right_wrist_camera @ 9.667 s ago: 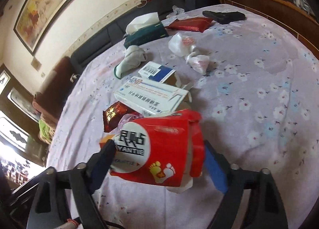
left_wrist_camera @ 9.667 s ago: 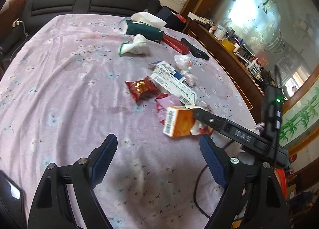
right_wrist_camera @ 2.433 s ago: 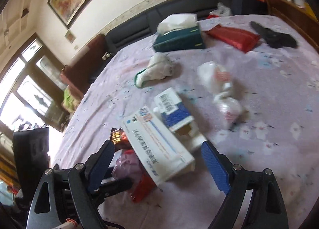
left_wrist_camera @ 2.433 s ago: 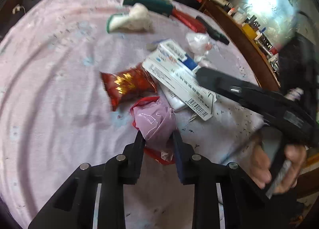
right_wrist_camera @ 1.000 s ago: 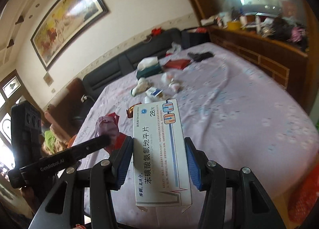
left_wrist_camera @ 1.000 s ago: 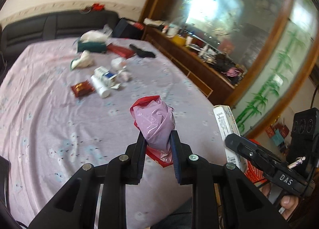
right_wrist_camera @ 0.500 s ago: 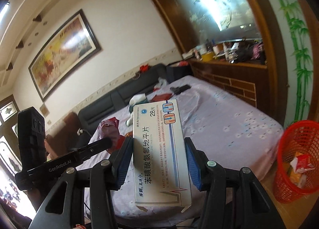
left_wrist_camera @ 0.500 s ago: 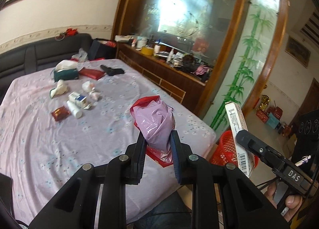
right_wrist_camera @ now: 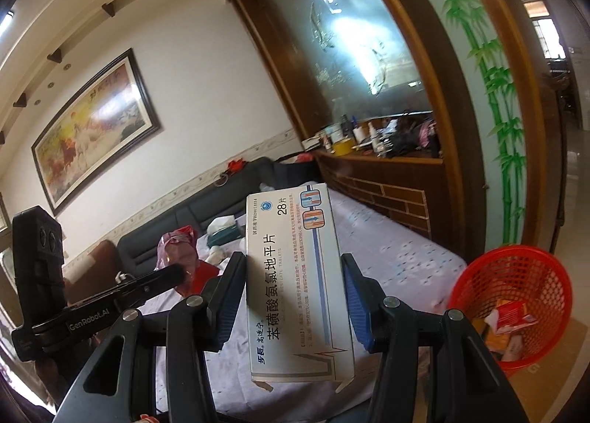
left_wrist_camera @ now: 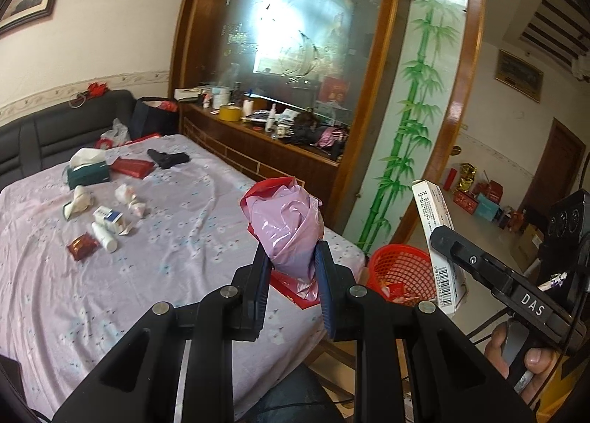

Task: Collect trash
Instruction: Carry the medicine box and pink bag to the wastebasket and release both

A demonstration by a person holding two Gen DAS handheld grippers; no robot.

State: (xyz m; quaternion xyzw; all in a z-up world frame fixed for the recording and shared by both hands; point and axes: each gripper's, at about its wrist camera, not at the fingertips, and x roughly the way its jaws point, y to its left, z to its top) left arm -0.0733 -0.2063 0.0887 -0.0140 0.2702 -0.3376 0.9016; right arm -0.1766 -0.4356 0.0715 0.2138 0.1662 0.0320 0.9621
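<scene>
My left gripper (left_wrist_camera: 291, 268) is shut on a crumpled pink and red plastic bag (left_wrist_camera: 285, 227), held in the air over the table's near corner. My right gripper (right_wrist_camera: 293, 290) is shut on a white medicine box (right_wrist_camera: 298, 283), also seen edge-on in the left wrist view (left_wrist_camera: 438, 249). A red mesh bin (left_wrist_camera: 400, 270) stands on the floor past the table corner, between the two grippers; it holds some trash (right_wrist_camera: 510, 316). More trash lies far back on the table: a red snack wrapper (left_wrist_camera: 83, 246), a white tube (left_wrist_camera: 104, 236), a small blue-white box (left_wrist_camera: 108, 218) and crumpled wads (left_wrist_camera: 131, 198).
The table wears a purple flowered cloth (left_wrist_camera: 177, 238). At its far end are a green tissue box (left_wrist_camera: 88, 172), a red packet (left_wrist_camera: 132, 166) and a black object (left_wrist_camera: 167, 158). A wooden cabinet (left_wrist_camera: 280, 161) runs along the right. A black sofa (left_wrist_camera: 44, 135) is behind.
Both grippers have drawn back from the table and swung right with their loads. The red bin now shows nearer and fuller in both views.
</scene>
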